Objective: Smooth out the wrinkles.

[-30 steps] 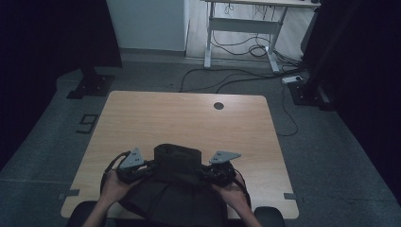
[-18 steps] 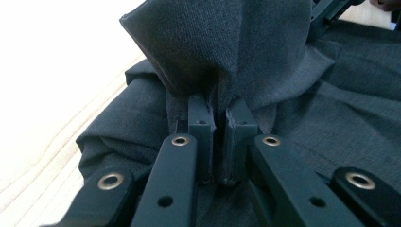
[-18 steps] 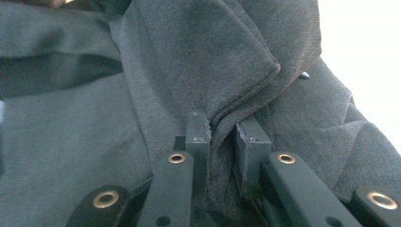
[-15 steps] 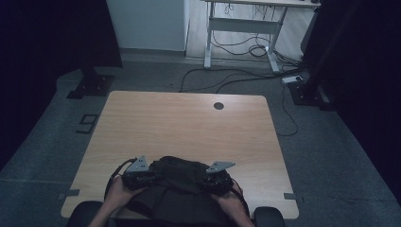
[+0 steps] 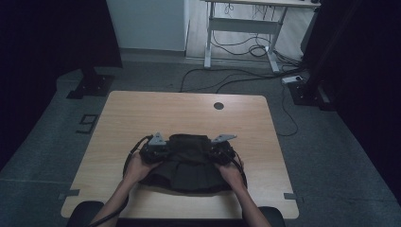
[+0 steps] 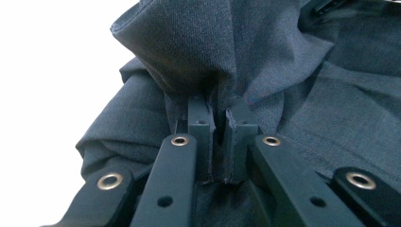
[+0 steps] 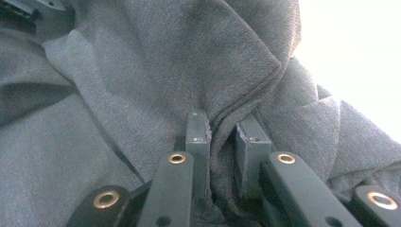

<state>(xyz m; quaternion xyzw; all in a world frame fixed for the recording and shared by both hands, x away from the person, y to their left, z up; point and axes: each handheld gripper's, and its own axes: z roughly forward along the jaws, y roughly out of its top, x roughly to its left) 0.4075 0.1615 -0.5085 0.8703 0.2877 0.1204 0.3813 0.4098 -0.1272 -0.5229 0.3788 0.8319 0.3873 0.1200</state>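
Observation:
A dark grey garment [image 5: 189,163] lies bunched on the wooden table [image 5: 189,113] near its front edge. My left gripper [image 5: 153,150] holds its left side and my right gripper [image 5: 222,150] holds its right side. In the left gripper view the jaws are shut on a pinched fold of the cloth [image 6: 217,90], with my left gripper [image 6: 217,123] buried in fabric. In the right gripper view my right gripper [image 7: 222,137] is shut on a hemmed edge of the garment [image 7: 213,71]. Both hands sit at the garment's sides.
A round cable hole [image 5: 218,105] is in the table's far right part. The far half of the tabletop is bare wood. Beyond the table are a white desk frame [image 5: 241,28] and cables [image 5: 227,80] on the grey floor.
Both grippers have drawn the garment back toward the front edge and then slightly forward again, and the cloth is bunched higher between them.

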